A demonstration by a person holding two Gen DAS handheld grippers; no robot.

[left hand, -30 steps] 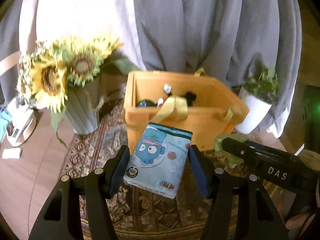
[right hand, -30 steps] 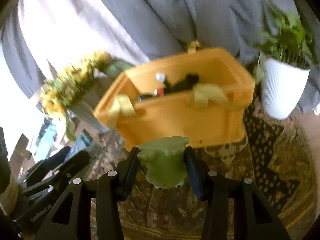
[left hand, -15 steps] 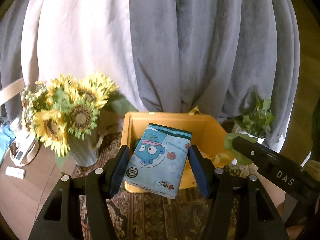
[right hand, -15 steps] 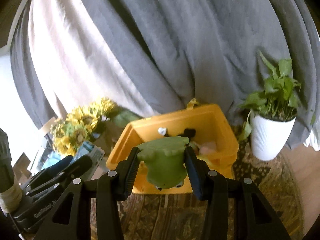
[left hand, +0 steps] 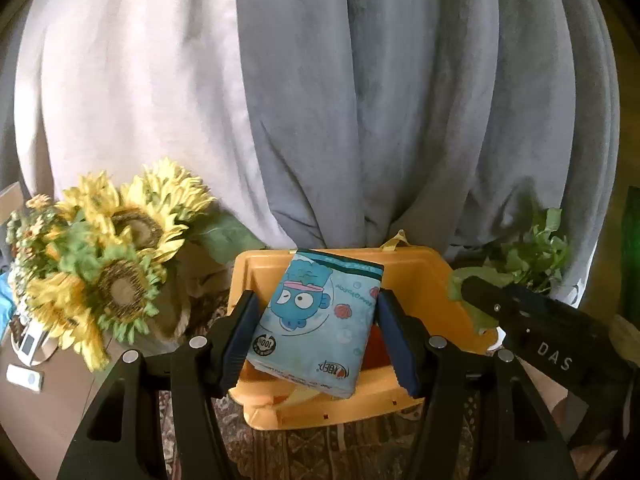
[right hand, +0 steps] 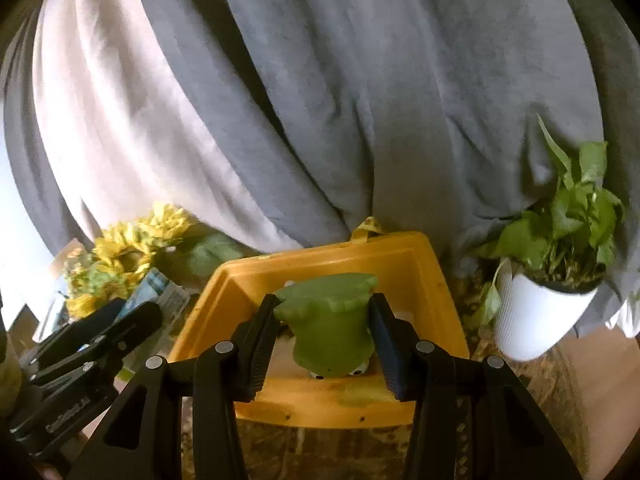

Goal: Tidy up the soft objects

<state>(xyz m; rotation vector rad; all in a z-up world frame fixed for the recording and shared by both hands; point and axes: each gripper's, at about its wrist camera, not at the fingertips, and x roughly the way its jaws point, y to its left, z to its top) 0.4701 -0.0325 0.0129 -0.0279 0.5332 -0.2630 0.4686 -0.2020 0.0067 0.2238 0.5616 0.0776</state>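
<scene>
The left gripper [left hand: 316, 332] clamps a light-blue cartoon-printed tissue pack [left hand: 316, 320], and the right gripper [right hand: 325, 334] clamps a green soft frog toy [right hand: 330, 332]; both are held above an open yellow plastic crate [right hand: 412, 256] on a patterned brown rug [right hand: 532, 396]. Grey draped curtains [left hand: 400, 100] fill twelve o'clock, artificial sunflowers [left hand: 120, 256] stand at nine, and a white-potted green plant [right hand: 560, 264] at three.

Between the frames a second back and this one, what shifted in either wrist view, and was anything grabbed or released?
Both hands rose: the orange bin slid lower in each view, and more curtain shows above. Nothing was grabbed or released. The left gripper still clamps the blue tissue pack, and the right gripper still clamps the green frog toy. Sunflowers and potted plant stand unmoved.
</scene>
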